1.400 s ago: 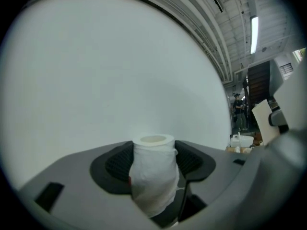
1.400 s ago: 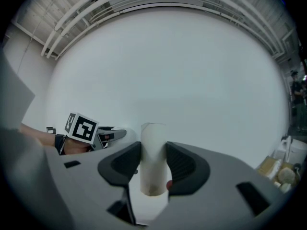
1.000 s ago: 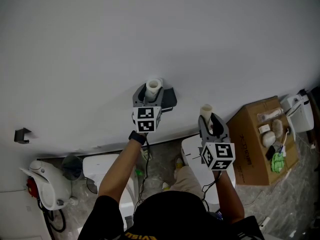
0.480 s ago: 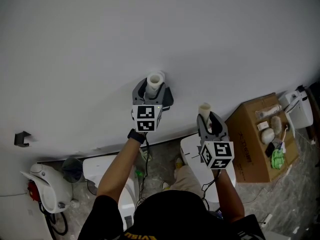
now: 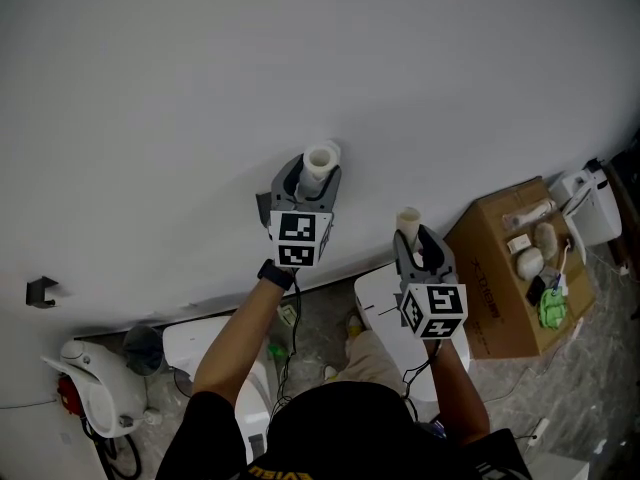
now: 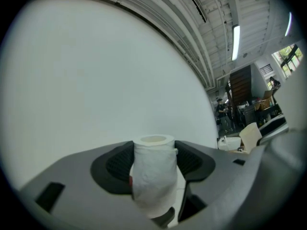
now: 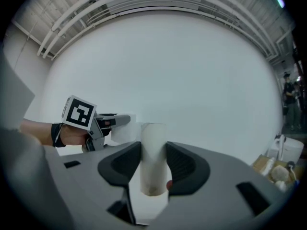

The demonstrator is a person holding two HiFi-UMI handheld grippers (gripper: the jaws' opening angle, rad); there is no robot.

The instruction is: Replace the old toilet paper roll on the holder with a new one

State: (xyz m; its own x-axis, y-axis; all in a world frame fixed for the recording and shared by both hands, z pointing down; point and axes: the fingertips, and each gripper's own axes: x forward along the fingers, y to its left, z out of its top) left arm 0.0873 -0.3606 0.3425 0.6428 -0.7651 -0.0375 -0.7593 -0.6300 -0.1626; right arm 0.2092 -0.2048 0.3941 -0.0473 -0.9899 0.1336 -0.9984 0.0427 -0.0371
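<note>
Two handheld grippers raised before a white wall, each gripping a roll.

The white wall fills most of the head view, and a cardboard box sits at 3 o'clock. Near centre, the left gripper is clamped on an upright white toilet paper roll. At 4 o'clock from it, the right gripper is clamped on a slim pale tube.

Oddments on the cardboard box too small to name, paper roll base hidden behind left gripper (rim shows), person cropped below.
</note>
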